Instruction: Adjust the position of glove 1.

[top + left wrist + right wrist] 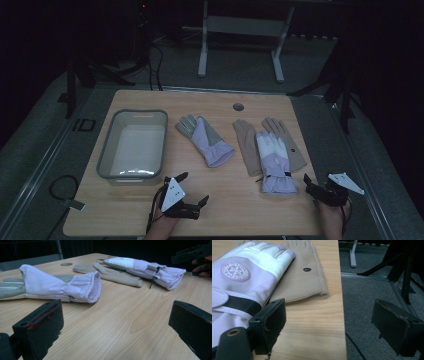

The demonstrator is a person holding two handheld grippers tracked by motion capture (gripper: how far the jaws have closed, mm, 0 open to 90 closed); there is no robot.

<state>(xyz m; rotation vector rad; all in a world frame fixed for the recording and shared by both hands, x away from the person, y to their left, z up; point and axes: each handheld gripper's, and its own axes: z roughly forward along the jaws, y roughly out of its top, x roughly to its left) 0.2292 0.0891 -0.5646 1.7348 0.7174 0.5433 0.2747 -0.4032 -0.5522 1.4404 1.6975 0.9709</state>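
- While both grippers hover low at the near table edge, the high view shows the left gripper [192, 188] empty, jaws apart, near the grey-palmed lilac glove [207, 140]; the right gripper [311, 186] (also spread) sits beside the white-backed lilac glove [273, 162].
- Left gripper view: the grey-palmed glove's cuff [85, 288] lies ahead of wide jaws.
- Right gripper view: the white-backed glove overlaps a beige glove [305, 277]; nothing sits between the jaws.

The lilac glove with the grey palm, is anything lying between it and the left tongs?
Nothing visible. In the left gripper view, bare table runs from the open left tongs to the cuff of the lilac glove. The other gloves lie off to the right.
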